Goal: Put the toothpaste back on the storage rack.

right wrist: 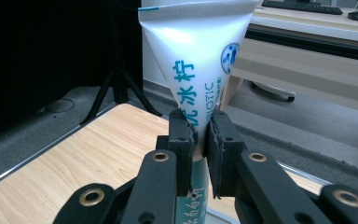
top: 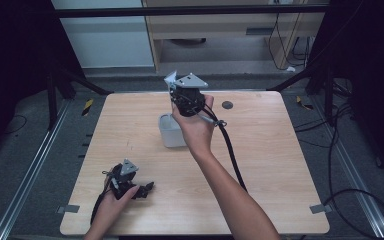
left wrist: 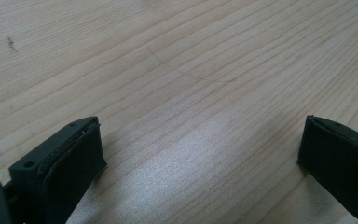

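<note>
My right gripper is shut on a white toothpaste tube with blue lettering, which stands upright with its flat crimped end on top and its lower part hidden behind the jaws. In the high view the right gripper is held in a hand above a white cup near the table's far middle. The pale corner by the gripper looks like the tube's top. My left gripper lies on the table at the near left, held by the other hand. The left gripper is open over bare wood.
The wooden table has a small dark round mark at the far right of centre. A black cable trails from the right gripper along the forearm. A black tripod leg and a pale desk stand beyond the far edge.
</note>
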`<state>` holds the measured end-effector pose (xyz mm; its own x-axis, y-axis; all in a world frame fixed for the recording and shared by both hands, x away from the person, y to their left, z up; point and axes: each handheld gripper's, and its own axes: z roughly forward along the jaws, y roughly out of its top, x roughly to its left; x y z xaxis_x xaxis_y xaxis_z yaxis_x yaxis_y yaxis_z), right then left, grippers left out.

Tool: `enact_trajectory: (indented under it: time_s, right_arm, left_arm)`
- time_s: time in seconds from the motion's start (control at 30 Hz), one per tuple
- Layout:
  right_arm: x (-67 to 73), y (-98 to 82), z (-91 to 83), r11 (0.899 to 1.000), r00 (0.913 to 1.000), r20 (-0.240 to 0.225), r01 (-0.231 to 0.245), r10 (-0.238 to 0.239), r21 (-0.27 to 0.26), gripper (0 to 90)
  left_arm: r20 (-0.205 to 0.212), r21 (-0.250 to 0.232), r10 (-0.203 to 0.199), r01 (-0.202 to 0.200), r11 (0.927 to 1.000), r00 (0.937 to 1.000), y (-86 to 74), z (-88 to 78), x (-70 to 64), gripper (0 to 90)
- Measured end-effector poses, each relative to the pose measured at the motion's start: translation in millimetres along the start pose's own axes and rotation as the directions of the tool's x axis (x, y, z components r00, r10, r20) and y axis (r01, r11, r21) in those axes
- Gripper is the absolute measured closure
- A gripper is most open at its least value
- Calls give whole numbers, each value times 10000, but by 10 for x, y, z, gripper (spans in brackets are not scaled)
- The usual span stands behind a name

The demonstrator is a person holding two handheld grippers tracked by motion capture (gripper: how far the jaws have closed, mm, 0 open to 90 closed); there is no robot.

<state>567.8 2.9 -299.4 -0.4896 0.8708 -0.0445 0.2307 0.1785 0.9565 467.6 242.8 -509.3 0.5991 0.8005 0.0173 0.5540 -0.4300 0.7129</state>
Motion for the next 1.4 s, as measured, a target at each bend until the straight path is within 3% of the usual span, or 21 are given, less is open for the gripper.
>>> enact_trajectory:
  time_s: [1.4]
  right_arm:
    - [-44,-653,412,9903,9990,238,-418,390,1322,811]
  left_arm:
    - [-4,23,6,-6,10000,10000,-1,-1,0,0]
